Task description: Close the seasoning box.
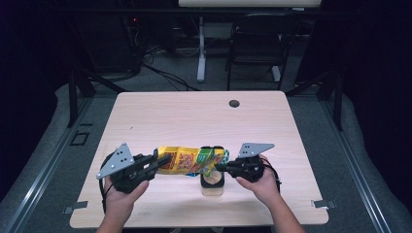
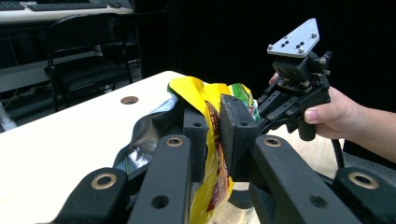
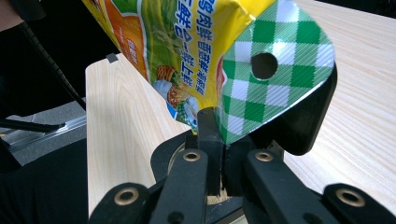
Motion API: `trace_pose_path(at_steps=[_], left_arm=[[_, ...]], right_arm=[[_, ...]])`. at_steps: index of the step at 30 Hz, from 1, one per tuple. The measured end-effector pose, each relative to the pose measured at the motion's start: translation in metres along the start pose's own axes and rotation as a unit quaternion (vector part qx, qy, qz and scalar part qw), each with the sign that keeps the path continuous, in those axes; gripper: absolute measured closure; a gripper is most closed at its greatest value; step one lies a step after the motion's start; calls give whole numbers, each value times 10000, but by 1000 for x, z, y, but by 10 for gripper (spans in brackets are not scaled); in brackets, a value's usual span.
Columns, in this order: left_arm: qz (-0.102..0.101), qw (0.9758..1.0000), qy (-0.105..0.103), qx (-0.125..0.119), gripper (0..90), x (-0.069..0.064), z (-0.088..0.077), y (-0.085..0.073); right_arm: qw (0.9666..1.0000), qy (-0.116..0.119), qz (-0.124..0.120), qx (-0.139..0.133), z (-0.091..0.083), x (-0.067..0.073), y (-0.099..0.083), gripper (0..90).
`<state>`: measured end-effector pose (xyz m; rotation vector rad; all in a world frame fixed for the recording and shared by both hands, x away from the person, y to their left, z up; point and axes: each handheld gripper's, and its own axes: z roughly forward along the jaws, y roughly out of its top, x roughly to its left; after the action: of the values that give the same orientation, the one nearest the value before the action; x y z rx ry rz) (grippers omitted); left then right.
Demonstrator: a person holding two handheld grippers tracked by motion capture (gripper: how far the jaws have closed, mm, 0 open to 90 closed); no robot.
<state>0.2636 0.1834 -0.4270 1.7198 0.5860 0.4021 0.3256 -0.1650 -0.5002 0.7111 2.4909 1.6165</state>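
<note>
A yellow snack bag (image 1: 187,160) with a green checked end hangs level between both grippers, a little above the light wood table (image 1: 194,121). My left gripper (image 1: 158,164) is shut on the bag's left end (image 2: 212,154), where silver lining shows at a gaping mouth (image 2: 140,140). My right gripper (image 1: 221,166) is shut on the green checked edge (image 3: 261,88), its jaws (image 3: 223,126) pinching the foil. Under the bag's right end stands a small black-rimmed container (image 1: 213,183), and its dark rim (image 3: 308,126) shows behind the foil. The right gripper (image 2: 275,109) also appears beyond the bag.
A round cable hole (image 1: 234,103) sits near the table's far edge. A black chair (image 1: 260,41) and a white desk leg (image 1: 201,48) stand beyond the table. Grey tape marks (image 1: 322,204) lie at the near corners.
</note>
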Motion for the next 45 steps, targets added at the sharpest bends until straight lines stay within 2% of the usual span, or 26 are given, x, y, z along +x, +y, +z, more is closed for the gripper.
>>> trace_pose_path(at_steps=[20,42,45], left_arm=[[6,10000,25,-26,814,-1,1,1],[-7,9999,-106,-117,815,-4,5,3],[6,9999,-91,-72,816,-4,5,3]], right_arm=[[10000,-1,-5,3,0,0,-1,890],[10000,-8,12,54,-1,-1,-1,891],[10000,-6,-8,81,-2,-1,0,892]])
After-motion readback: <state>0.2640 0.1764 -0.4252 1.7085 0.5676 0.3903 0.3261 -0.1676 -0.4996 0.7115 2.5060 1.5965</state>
